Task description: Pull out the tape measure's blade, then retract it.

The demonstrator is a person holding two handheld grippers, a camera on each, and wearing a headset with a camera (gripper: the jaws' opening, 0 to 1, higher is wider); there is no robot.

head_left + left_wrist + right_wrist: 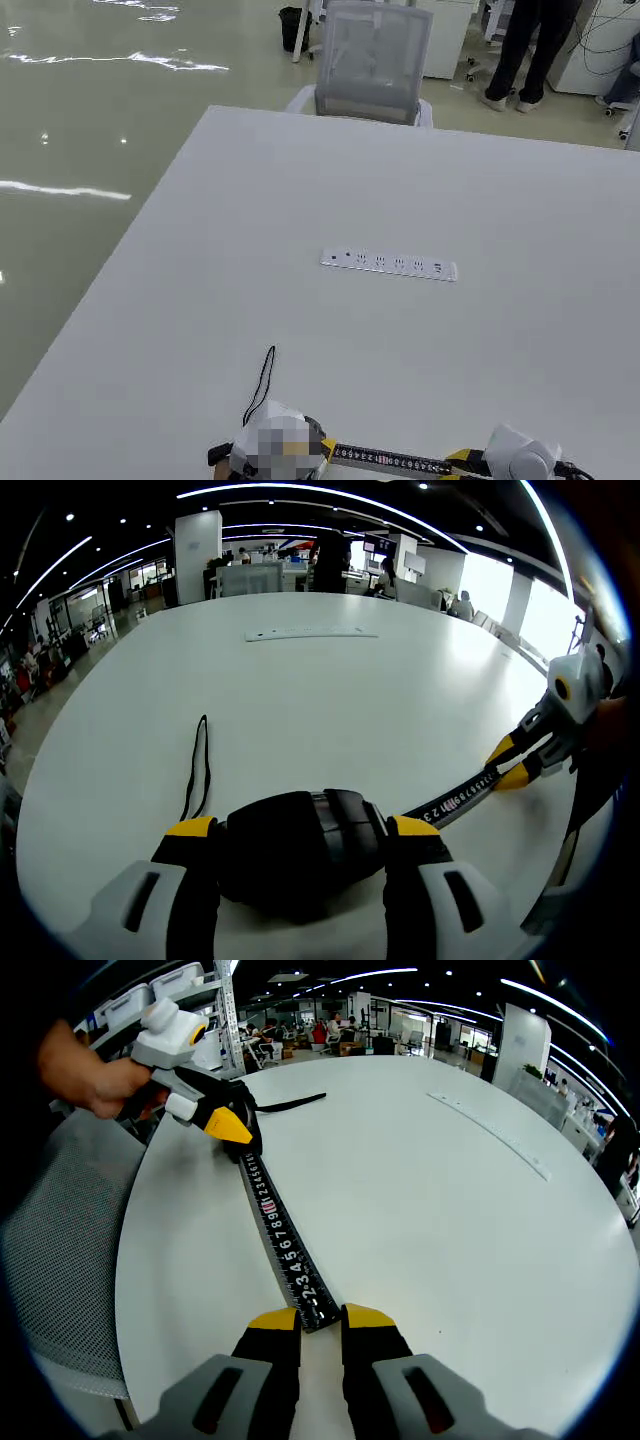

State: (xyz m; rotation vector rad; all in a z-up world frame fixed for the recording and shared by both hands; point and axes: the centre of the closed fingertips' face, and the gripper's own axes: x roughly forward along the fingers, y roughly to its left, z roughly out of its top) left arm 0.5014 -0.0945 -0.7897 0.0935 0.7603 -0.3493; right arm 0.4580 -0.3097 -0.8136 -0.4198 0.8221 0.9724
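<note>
The black tape measure case (300,855) sits low on the white table, and my left gripper (300,830) is shut on it, its yellow-tipped jaws pressing both sides. Its black wrist strap (195,770) trails away across the table. The numbered blade (280,1235) lies pulled out flat on the tabletop. My right gripper (318,1320) is shut on the blade's end. In the head view the blade (390,460) spans the near edge, between the left gripper (265,448) and the right gripper (470,463).
A white power strip (388,264) lies mid-table on the white table (450,180). A grey mesh chair (370,65) stands at the far edge, and a person (530,50) stands beyond it. The table's left edge drops to a glossy floor.
</note>
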